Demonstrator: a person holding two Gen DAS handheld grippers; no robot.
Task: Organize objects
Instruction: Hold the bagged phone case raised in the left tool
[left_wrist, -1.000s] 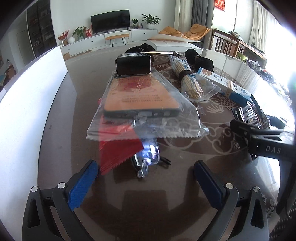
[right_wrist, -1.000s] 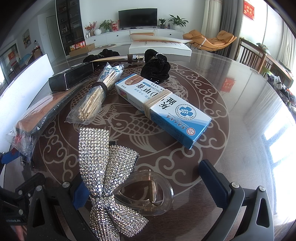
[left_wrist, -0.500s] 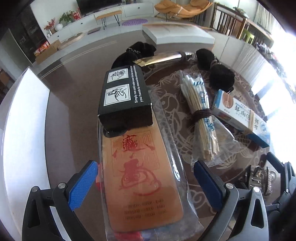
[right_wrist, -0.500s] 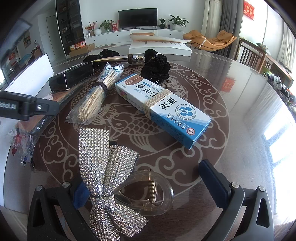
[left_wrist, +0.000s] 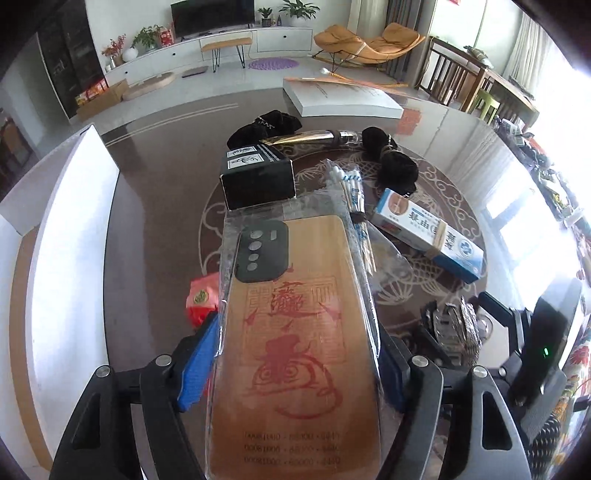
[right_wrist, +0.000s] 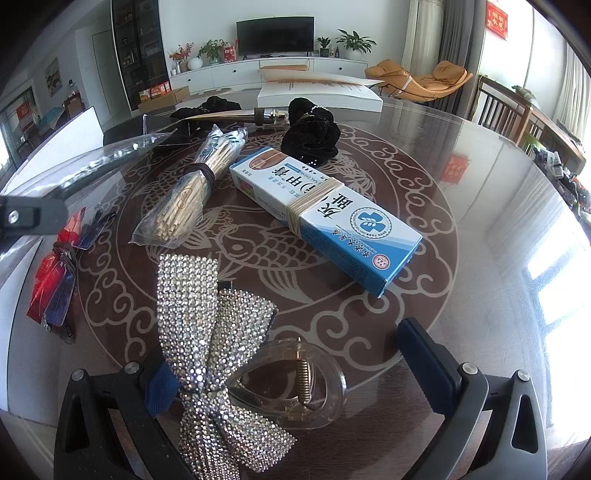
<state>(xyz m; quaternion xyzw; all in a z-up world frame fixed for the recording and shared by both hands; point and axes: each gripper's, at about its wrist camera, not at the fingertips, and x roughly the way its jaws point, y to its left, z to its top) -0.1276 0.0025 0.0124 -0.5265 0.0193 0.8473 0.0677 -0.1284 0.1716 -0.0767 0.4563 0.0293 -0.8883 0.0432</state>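
My left gripper (left_wrist: 295, 365) is shut on a bagged orange phone case (left_wrist: 295, 332) with red print and holds it lifted above the table; it shows edge-on in the right wrist view (right_wrist: 96, 162). My right gripper (right_wrist: 295, 373) is open around a rhinestone bow hair clip (right_wrist: 207, 325) with a clear claw (right_wrist: 295, 380) lying on the table. A blue and white box (right_wrist: 325, 214), a chopstick bundle (right_wrist: 192, 192) and a black box (left_wrist: 258, 177) lie beyond.
A red packet (right_wrist: 55, 273) lies at the left of the round patterned table (right_wrist: 461, 240). Black scrunchies (right_wrist: 310, 133), a horn-shaped piece (right_wrist: 229, 115) and a white book (right_wrist: 321, 96) are at the back. A white board (left_wrist: 74, 221) stands left.
My left gripper moved over the phone case, closed on it and lifted it off the red packet. The right gripper has not moved.
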